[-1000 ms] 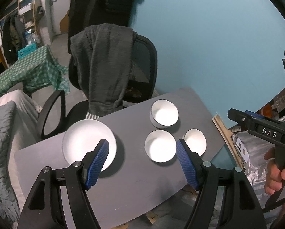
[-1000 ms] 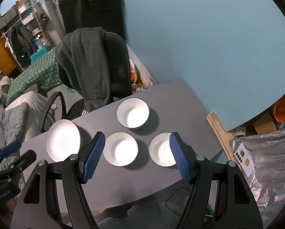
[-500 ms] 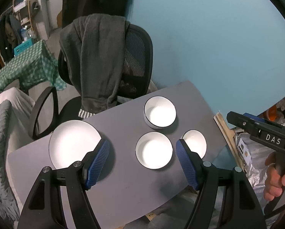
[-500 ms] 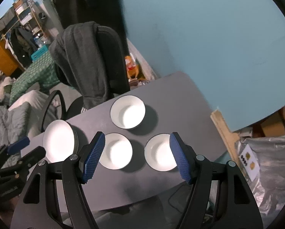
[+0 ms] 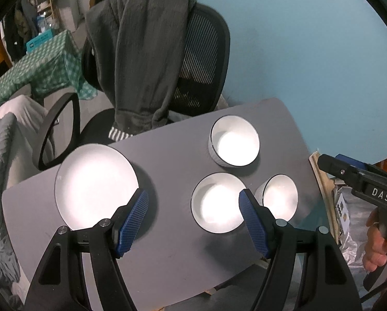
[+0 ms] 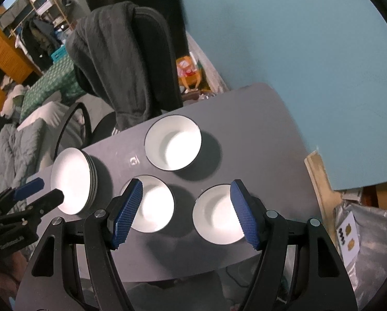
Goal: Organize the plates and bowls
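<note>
Grey counter (image 5: 183,238) carries 3 white bowls w/ dark rims plus a stack of white plates (image 6: 74,180) at its left end; stack edges show in right wrist view. Far bowl (image 5: 234,141) sits toward the wall side, middle bowl (image 5: 216,202) and right bowl (image 5: 280,197) nearer, just beside each other, apart from the far one. Left gripper (image 5: 193,220) hangs above counter, jaws wide apart, nothing betw. them; its view frames the gap betw. plates and middle bowl. Right gripper (image 6: 187,211) also spread wide, empty, above the two near bowls. Behind counter: office chair (image 5: 201,59) w/ dark grey hoodie (image 5: 141,51) draped over its back, teal wall (image 5: 310,39) beyond.
</note>
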A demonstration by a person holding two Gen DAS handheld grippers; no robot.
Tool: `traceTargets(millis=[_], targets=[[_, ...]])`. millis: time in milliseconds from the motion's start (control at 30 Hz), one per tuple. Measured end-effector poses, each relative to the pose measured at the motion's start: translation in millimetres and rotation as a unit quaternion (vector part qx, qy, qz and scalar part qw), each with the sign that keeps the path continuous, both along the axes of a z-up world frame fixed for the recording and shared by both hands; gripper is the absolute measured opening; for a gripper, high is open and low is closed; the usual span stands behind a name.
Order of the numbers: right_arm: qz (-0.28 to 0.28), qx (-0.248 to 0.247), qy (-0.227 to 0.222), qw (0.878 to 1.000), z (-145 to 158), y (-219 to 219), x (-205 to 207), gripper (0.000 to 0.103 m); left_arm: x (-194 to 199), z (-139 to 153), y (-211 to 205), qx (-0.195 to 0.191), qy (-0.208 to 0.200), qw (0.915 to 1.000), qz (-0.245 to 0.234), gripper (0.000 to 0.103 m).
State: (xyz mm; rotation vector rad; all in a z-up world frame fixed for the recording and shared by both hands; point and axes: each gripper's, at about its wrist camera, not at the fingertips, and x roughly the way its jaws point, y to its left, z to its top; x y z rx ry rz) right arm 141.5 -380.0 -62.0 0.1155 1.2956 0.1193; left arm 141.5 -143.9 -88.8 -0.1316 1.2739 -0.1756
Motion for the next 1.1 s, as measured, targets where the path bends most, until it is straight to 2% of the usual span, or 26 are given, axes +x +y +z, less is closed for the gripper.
traceTargets(millis=[300,500,733,900,1100], targets=[[0.027,-0.003,0.021,0.999,-26.6,0.2,10.1,0.069,3.0,-32.6,-8.6,0.01,0.025,0.9996,-0.003,0.074],[0.068,-0.006,0.037,0.997,-55.0,7.9,16.0,0.069,0.0,-56.3,-12.6,0.023,0.039,0.999,0.006,0.074],[0.126,0.018,0.072,0.989,-94.2,24.3,21.4,0.069,-7.3,-88.1,-13.9,0.016,0.068,0.9969,0.038,0.074],[0.17,0.009,0.082,0.982,-114.2,34.7,24.4,0.069,-8.8,-103.1,-12.0,0.003,0.084,0.9939,0.071,0.074],[0.217,0.007,0.091,0.972,-130.1,42.6,24.8,0.069,-4.1,-120.9,-18.5,0.02,0.089,0.9924,0.083,0.074]])
